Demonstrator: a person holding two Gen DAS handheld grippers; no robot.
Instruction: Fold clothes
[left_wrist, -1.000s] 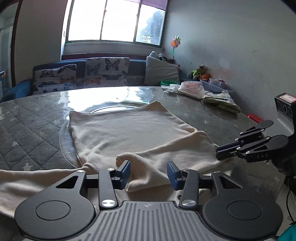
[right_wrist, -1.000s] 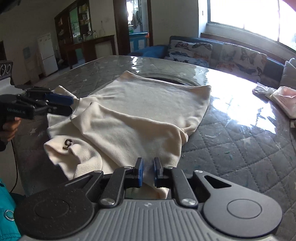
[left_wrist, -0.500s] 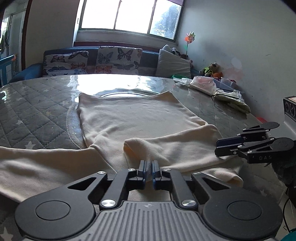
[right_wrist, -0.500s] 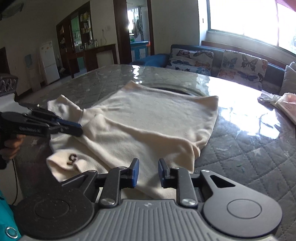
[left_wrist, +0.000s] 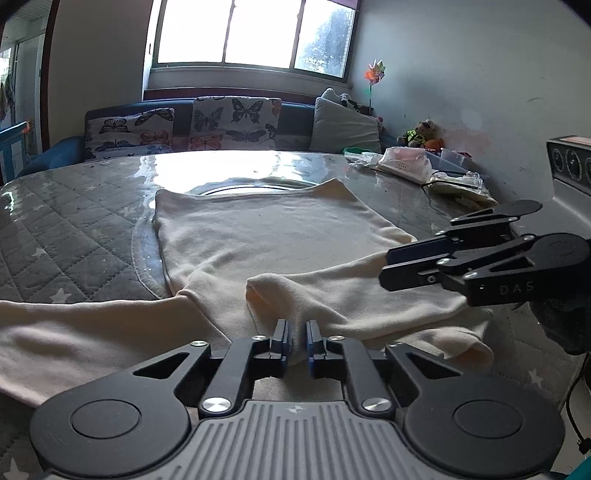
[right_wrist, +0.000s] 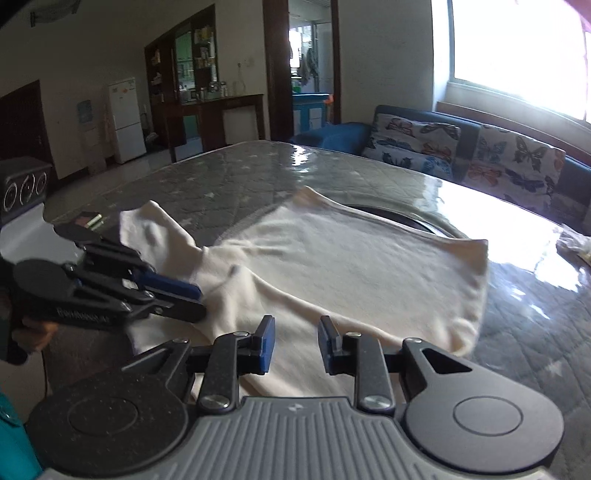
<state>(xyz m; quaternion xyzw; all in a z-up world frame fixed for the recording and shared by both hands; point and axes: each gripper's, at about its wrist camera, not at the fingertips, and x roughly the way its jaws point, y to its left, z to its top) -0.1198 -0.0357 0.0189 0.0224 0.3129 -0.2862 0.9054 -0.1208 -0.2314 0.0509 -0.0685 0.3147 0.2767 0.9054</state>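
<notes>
Quilted surface (left_wrist: 74, 236) bearing a cream top (left_wrist: 273, 236), soft, light and limp, best taken at a doubled hem: left tongs (left_wrist: 295, 341) pinch its near fold, while right tongs (right_wrist: 293, 341) are spreading, empty.

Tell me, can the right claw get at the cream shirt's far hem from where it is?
Probably yes. The right claw hangs over the cream shirt, opening with nothing between its fingers, and only flat cloth lies between it and the far hem.
</notes>
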